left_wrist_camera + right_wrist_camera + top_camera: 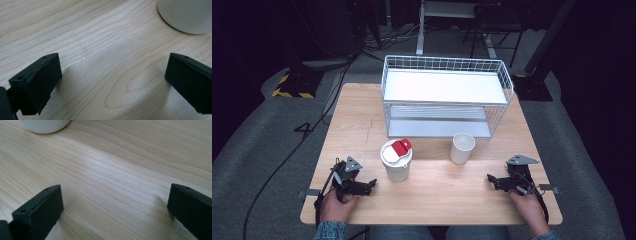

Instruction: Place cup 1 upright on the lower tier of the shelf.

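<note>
A white tumbler [396,161] with a white lid and a red flap stands at the middle of the wooden table [357,115]. An open white cup [462,147] stands to its right. My left gripper [371,184] rests on the table left of the tumbler, jaws wide apart over bare wood, and the tumbler's base [187,15] shows at the top right of the left gripper view. My right gripper [490,180] lies near the front right, also open with nothing between its jaws. The cup's base [43,125] sits at the top left of the right gripper view.
A white wire rack [447,95] with two shelves stands at the back of the table. Cables [287,160] trail over the grey floor to the left. A yellow and black striped base [292,85] sits beyond the table's far left corner.
</note>
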{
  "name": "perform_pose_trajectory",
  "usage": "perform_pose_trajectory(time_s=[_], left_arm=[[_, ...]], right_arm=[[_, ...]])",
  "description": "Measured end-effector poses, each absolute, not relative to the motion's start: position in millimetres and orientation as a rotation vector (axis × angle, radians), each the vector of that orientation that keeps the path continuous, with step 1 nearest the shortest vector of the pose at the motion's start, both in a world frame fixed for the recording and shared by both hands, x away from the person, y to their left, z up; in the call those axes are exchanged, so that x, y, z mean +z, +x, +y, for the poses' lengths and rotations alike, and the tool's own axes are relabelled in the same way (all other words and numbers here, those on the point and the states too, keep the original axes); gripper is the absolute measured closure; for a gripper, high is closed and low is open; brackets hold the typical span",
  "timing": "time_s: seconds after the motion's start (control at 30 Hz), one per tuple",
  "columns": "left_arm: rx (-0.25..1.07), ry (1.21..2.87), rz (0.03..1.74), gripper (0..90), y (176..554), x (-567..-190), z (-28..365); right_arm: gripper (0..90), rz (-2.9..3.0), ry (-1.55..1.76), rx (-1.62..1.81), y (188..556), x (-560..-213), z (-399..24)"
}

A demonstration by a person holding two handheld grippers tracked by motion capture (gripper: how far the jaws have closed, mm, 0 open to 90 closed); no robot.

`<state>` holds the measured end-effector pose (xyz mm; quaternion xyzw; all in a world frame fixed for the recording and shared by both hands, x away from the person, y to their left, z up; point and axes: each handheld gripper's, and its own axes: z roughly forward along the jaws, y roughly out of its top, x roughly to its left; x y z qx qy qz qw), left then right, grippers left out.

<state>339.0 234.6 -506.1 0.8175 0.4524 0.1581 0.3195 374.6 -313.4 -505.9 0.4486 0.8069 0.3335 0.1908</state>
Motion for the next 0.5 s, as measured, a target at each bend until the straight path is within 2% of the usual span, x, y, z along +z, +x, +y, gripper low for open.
perform_pose_trajectory(time_s=[0.5], left_arm=[[0.43, 2.131, 1.232, 0.6, 342.1, -506.0, 231.7]], right_arm=[[0.5, 2.275, 1.248, 0.941, 374.0, -505.9, -314.6]])
